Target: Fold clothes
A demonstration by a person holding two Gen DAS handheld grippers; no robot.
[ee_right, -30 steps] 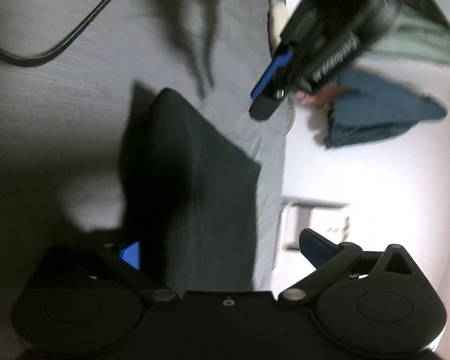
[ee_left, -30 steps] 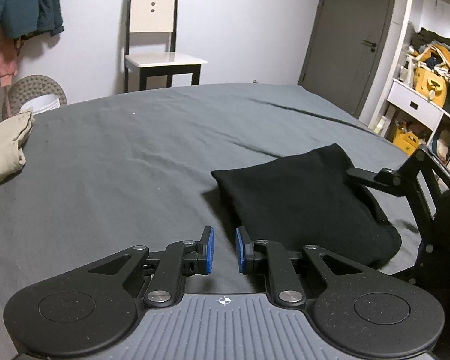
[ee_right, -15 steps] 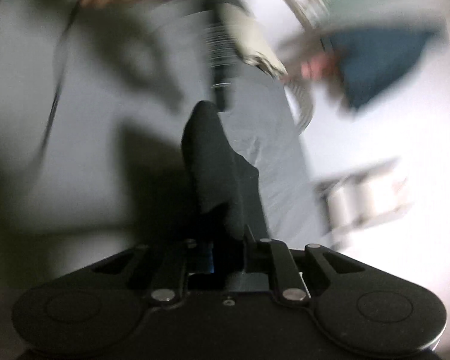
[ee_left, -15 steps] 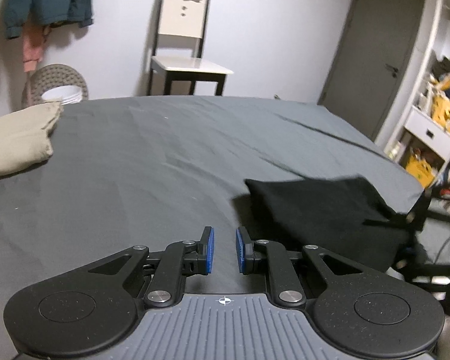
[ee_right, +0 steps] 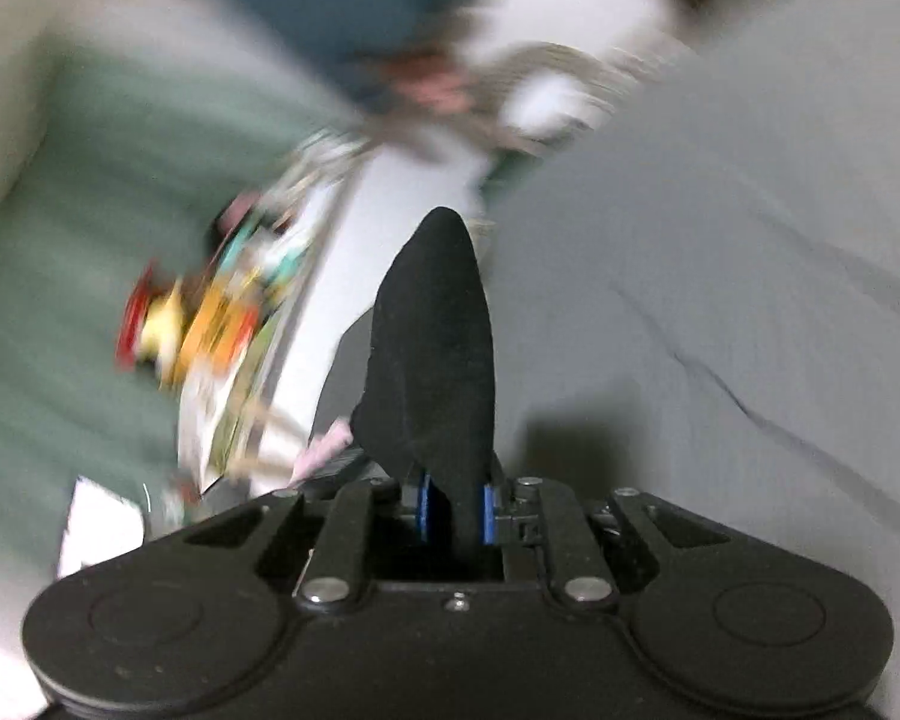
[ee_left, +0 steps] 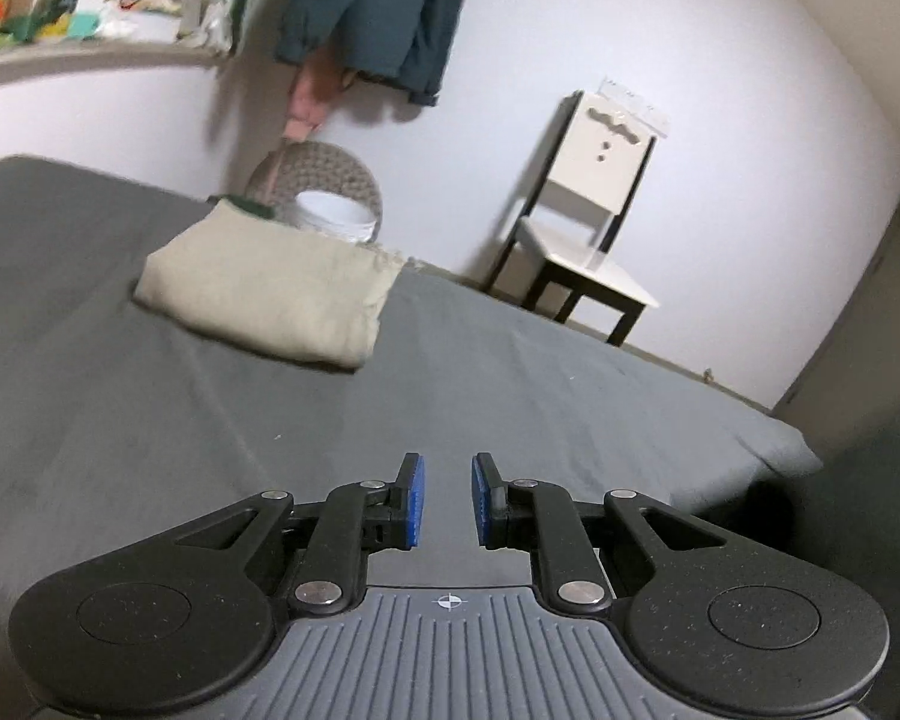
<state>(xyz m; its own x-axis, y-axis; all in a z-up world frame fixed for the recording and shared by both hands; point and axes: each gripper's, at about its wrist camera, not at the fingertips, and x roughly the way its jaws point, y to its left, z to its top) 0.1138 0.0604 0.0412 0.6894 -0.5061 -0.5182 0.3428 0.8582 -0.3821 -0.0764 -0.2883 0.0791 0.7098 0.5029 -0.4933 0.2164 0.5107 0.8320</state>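
Grey bed (ee_left: 510, 372) bears a folded beige cloth (ee_left: 270, 294), chair (ee_left: 588, 228) beyond. Left gripper (ee_left: 447, 501) hangs slightly parted, empty. Right gripper (ee_right: 455, 507) pinches black cloth (ee_right: 438, 348), lifted upright between its pads.

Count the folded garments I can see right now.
2. A beige folded garment lies on the bed; a black one is clamped in the right gripper. Others may be hidden.
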